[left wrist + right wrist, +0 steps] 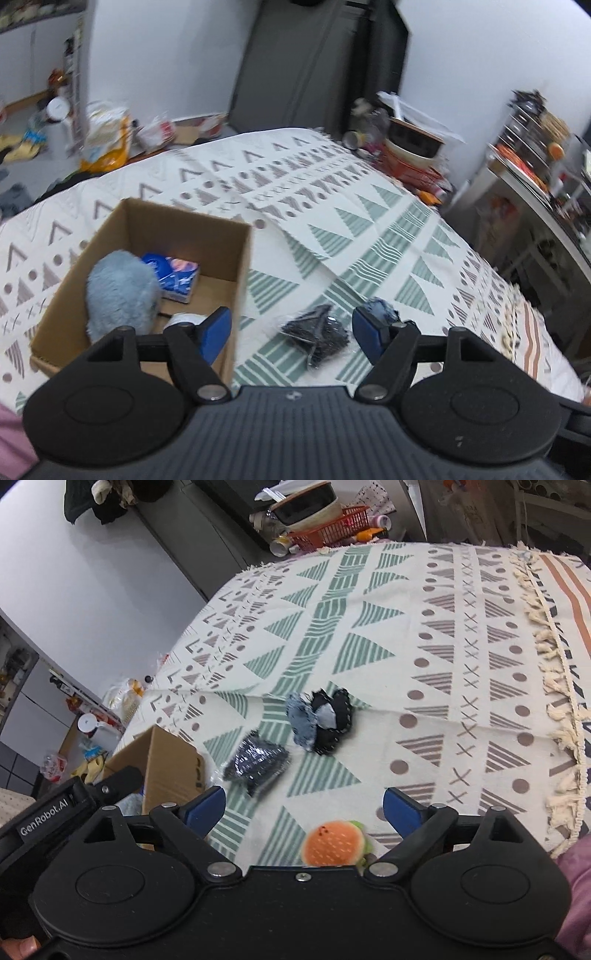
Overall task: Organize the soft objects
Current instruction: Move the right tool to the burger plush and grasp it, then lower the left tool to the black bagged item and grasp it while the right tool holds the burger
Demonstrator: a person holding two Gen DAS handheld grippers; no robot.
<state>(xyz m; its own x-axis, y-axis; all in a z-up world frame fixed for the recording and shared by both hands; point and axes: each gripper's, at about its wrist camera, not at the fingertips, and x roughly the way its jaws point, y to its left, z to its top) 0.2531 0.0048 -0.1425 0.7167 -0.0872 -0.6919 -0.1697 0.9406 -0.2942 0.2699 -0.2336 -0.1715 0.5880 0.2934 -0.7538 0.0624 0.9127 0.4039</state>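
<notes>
Box (147, 266) sits on the patterned cloth (369, 206), already holding a blue plush (118, 291) and a tissue pack (173, 275). Left gripper (291, 332) hangs over the box's near right wall, jaws released, nothing between them. Just right of the box lies a dark bagged bundle (258, 762), and beyond that, further from the box, a denim-and-black fabric piece (321, 722). Right gripper (304, 806) is wide open too, tilted down at the cloth, with a small burger plush (334, 843) right under its jaws, untouched. My read: the burger is the next pick, so drop straight down, centre the jaws on it, and squeeze gently before swinging over to the box.
</notes>
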